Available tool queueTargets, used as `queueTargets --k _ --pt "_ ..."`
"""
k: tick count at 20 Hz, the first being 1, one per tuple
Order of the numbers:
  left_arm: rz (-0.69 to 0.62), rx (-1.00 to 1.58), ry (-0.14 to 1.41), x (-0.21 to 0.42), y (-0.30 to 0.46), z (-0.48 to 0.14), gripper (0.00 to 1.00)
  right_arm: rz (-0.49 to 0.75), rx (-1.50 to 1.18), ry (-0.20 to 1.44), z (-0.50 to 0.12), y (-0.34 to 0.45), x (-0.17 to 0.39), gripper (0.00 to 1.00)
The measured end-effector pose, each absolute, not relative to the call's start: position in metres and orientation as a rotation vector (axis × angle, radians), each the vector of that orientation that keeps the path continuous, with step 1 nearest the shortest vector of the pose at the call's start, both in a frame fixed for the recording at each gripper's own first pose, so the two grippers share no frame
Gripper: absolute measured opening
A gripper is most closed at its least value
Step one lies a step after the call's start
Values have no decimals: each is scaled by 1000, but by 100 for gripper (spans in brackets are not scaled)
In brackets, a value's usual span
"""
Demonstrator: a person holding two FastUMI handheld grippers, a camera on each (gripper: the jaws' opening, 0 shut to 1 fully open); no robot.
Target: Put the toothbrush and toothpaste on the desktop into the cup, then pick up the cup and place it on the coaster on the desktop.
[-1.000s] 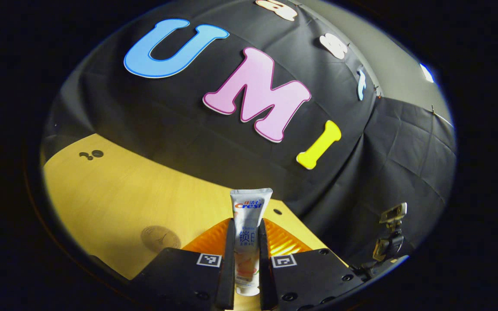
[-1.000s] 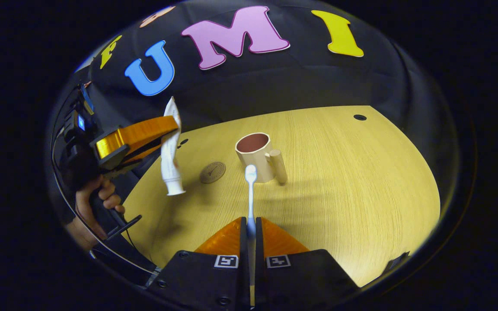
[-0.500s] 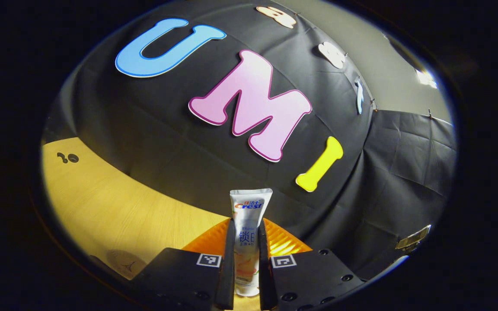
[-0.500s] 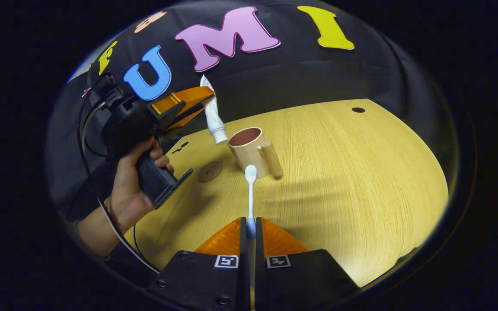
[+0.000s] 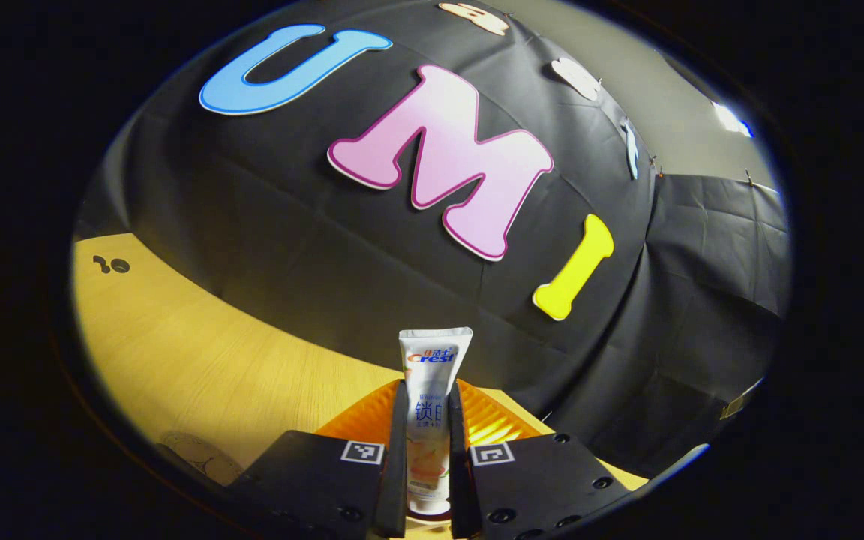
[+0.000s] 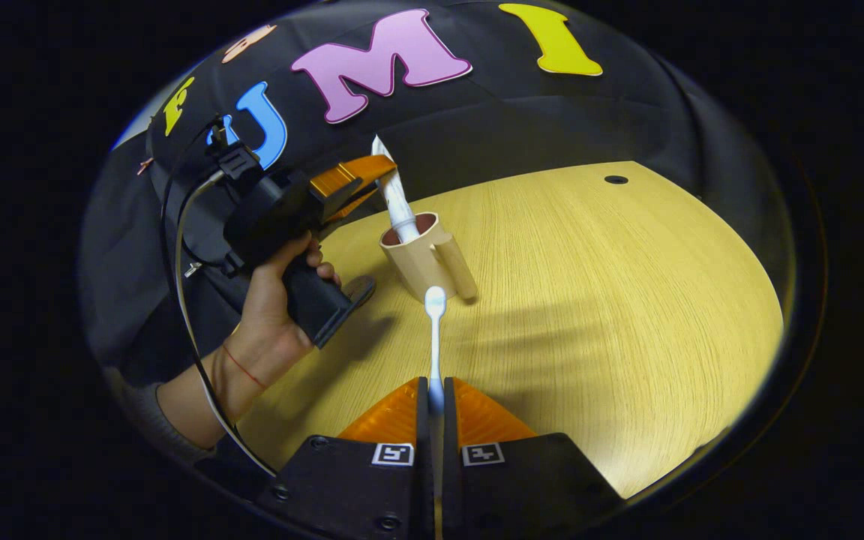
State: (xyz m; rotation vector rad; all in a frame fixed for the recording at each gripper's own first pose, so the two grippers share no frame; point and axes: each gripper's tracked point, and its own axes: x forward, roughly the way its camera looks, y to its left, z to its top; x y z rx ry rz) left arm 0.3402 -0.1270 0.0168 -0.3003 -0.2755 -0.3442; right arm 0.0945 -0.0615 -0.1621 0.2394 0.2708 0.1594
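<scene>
Two hand-held grippers grip a flat toothpaste tube (image 5: 429,420) and slim toothbrush (image 6: 434,337) near the faceted cup (image 6: 411,259).

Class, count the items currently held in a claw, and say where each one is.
2. The toothpaste is in the left claw, its cap at the cup mouth. The toothbrush is in the right claw.

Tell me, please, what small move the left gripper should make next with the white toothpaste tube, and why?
Probably lower a little further, then open. In the right gripper view, the left gripper holds the white toothpaste tube cap-down, its cap at the mouth of the beige cup. The right gripper holds the white toothbrush short of the cup.
</scene>
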Motion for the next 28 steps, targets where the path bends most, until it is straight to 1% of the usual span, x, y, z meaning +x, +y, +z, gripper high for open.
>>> queueTargets --k 5,11,13,14,15,16,20,22,24,26,28 --pt "-328 -259 -223 341 -130 -10 28 151 260 256 -158 -69 100 9" --pt "-320 -194 -160 334 -133 -39 33 140 271 237 -152 -76 107 9" --pt "-325 -173 -174 329 -135 -38 35 135 278 220 -147 -79 109 9" --pt "-322 -167 -170 328 -135 -40 29 135 284 209 -142 -81 111 9" --pt "-319 -163 -171 327 -135 -39 40 136 293 196 -137 -81 112 9" --pt "-316 -161 -170 326 -135 -39 43 137 303 181 -131 -82 113 9" --pt "-308 -154 -168 320 -133 -36 51 160 339 99 -93 -81 123 8" --pt "-315 -166 -187 314 -130 -30 58 177 341 52 -71 -78 131 8" --pt "-315 -174 -215 304 -123 -19 63 194 361 1 -47 -75 138 8" --pt "-302 -170 -230 290 -113 -13 66 206 379 -48 -24 -73 148 9" --pt "-287 -163 -227 273 -101 -14 66 215 395 -96 -1 -69 162 8"
